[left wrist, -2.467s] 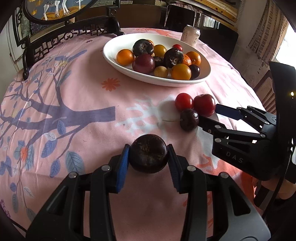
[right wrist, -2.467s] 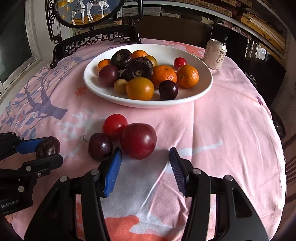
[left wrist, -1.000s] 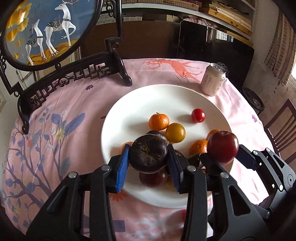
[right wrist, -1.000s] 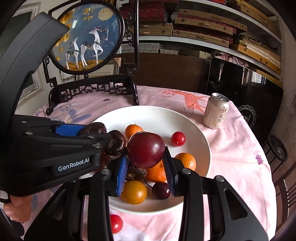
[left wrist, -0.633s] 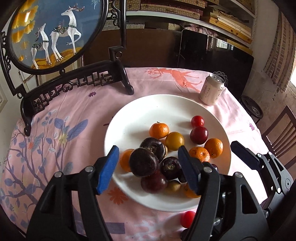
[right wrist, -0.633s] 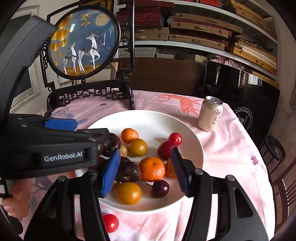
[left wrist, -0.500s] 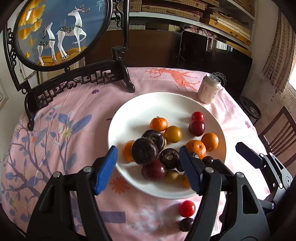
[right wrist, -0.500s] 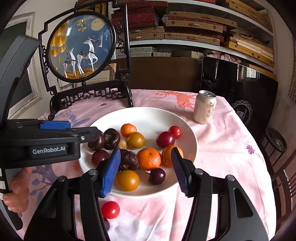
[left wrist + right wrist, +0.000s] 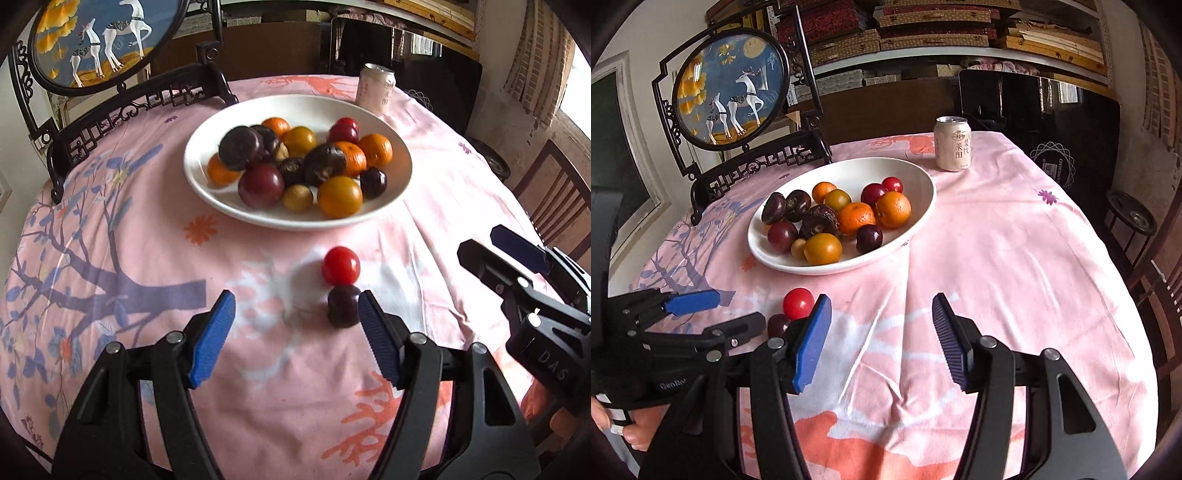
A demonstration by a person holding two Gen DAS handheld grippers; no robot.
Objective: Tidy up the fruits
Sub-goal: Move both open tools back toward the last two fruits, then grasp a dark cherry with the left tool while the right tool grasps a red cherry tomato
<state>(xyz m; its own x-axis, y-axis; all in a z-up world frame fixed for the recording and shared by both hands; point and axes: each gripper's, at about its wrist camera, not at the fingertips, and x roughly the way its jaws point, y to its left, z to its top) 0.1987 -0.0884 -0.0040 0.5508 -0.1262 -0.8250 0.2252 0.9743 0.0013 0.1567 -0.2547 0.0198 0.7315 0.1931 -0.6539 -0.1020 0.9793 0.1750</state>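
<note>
Both grippers hang over a round table with a pink cloth (image 9: 436,229), each with its blue-padded jaws spread wide and nothing between them. Just ahead of the left gripper (image 9: 295,332), close by its right-hand pad, lie two small fruits touching each other: a glossy red tomato (image 9: 340,266) and, nearer the tool, a dark purple cherry (image 9: 343,305). From the right gripper (image 9: 881,341) the same pair sits ahead and to its left. Farther ahead of both tools stands a wide white bowl (image 9: 397,184) heaped with fruit: orange mandarins, yellow-orange rounds, dark red plums and wrinkled brown-black ones. A pale drink can (image 9: 952,143) stands beyond the bowl.
</note>
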